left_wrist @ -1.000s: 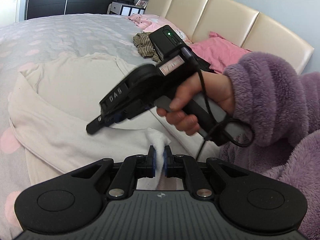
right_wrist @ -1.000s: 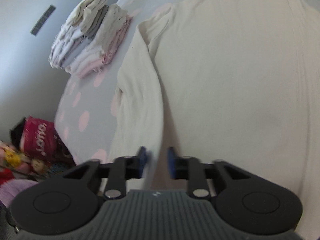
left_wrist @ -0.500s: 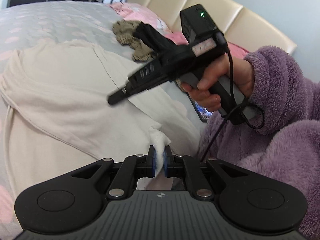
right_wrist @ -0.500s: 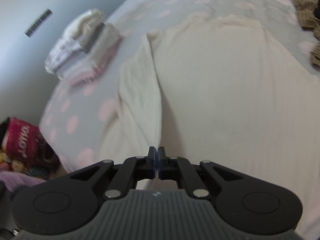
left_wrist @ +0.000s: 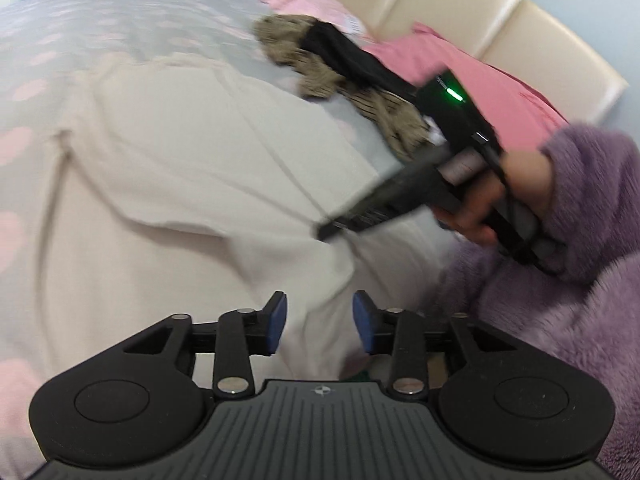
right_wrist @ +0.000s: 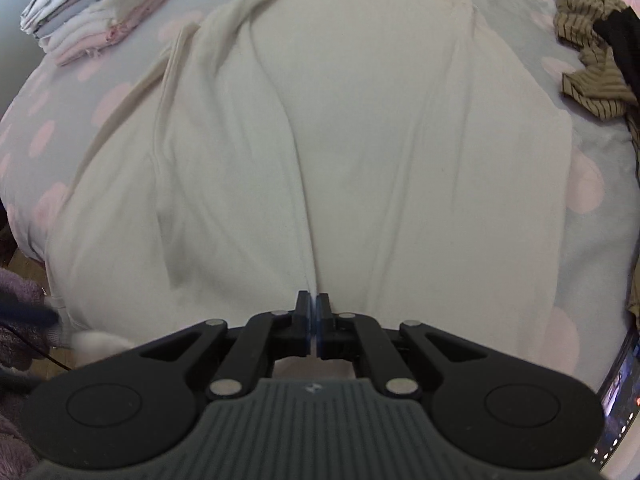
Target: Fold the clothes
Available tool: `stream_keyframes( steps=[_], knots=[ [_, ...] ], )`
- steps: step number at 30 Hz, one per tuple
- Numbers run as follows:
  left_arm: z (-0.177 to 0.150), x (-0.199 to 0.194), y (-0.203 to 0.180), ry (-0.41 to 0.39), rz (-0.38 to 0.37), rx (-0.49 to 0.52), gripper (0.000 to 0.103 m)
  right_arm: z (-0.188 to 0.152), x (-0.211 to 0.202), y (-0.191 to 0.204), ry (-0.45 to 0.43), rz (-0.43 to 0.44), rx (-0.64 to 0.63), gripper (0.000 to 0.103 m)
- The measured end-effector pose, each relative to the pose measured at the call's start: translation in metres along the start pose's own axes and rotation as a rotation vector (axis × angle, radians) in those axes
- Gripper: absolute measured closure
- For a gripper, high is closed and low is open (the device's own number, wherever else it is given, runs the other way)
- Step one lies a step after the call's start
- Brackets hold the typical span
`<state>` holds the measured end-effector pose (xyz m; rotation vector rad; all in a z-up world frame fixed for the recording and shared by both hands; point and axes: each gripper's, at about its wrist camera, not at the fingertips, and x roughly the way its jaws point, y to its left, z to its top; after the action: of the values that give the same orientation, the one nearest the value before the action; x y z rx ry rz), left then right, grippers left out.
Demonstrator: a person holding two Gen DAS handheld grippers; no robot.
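One cream long-sleeved top (right_wrist: 360, 152), soft fine-ribbed knit, spread flat over most of a grey bedspread (right_wrist: 600, 152) dotted with pale pink spots. Softly creased down its middle, with a long sleeve folded along its far-left edge.

Left gripper (left_wrist: 319, 322) just above the top's near hem, black plastic arms ending in blue pads, jaws apart and opening; a raised fold of cream fabric standing between the pads, not visibly pinched.

Right gripper (right_wrist: 313, 320) over the top's near edge, jaws pressed together; whether a thin pleat of the knit is caught between them cannot be told. Seen also from the left wrist view as a blurred black pistol-shaped tool (left_wrist: 408, 188) with a green light, tip down at the top's right edge, held by a hand (left_wrist: 504, 196) emerging from a fluffy purple sleeve (left_wrist: 580, 216).

Beyond the top's left shoulder: a neat stack of folded clothes (right_wrist: 100, 4), white, grey and pink. Right of the top: a crumpled olive striped garment (right_wrist: 592, 76) with a black garment (right_wrist: 624, 40) lying on it. Behind those, a pink pillow (left_wrist: 492, 76) against a padded cream headboard (left_wrist: 520, 28).
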<state>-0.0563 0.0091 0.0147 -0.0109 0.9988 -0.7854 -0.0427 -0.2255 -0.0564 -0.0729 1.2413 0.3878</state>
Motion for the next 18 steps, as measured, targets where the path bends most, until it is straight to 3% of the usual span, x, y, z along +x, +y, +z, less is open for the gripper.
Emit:
stream_keyframes(
  steps=[4, 8, 11, 13, 18],
  knots=[
    [0.007, -0.015, 0.019, 0.012, 0.075, 0.003, 0.063, 0.0, -0.007, -0.001, -0.029, -0.021, 0.004, 0.088],
    [0.003, -0.028, 0.035, 0.056, 0.178, 0.035, 0.062, -0.004, -0.026, 0.01, -0.115, -0.033, -0.038, 0.088],
    [0.004, -0.029, 0.05, 0.079, 0.221, 0.011, 0.062, -0.009, -0.036, 0.03, -0.175, 0.094, -0.121, 0.086],
    [0.002, -0.032, 0.062, 0.073, 0.225, -0.043, 0.062, -0.013, -0.03, 0.048, -0.164, 0.152, -0.188, 0.072],
    [-0.002, -0.032, 0.075, 0.037, 0.224, -0.108, 0.062, -0.021, 0.007, 0.066, -0.06, 0.106, -0.226, 0.072]
  ],
)
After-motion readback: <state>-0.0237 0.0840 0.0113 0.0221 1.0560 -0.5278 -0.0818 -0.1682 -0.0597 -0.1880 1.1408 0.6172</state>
